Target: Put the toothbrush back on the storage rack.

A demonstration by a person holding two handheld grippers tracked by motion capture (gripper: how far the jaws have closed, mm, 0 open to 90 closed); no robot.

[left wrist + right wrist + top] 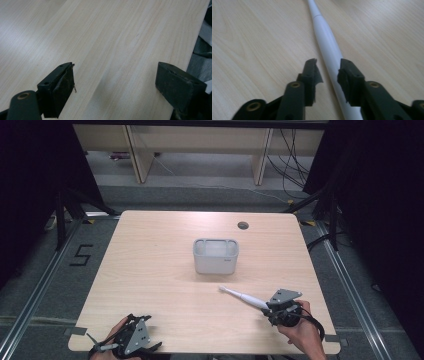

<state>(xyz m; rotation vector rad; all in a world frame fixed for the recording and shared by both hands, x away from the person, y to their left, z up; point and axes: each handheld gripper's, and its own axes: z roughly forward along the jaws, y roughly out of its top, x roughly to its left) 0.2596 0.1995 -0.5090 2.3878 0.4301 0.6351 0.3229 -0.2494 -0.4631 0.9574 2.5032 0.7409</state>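
A white toothbrush (pixel 244 297) lies on the wooden table (pixel 150 270), its head toward the middle and its thick handle toward the front right. In the right gripper view the handle (pixel 327 42) runs between the jaws of my right gripper (pixel 328 62). The left pad stands clear of it with a gap, the right pad sits close against it, so the jaws are open around the handle. My right gripper (pixel 269 306) is held by a hand near the front right edge. My left gripper (pixel 150 334) rests at the front left, open wide (pixel 115 72) over bare wood.
A pale grey rectangular holder (pixel 216 256) stands upright in the middle of the table, beyond the toothbrush head. A round cable hole (pixel 243 225) sits near the far edge. The table's edge runs close to my left gripper's right jaw.
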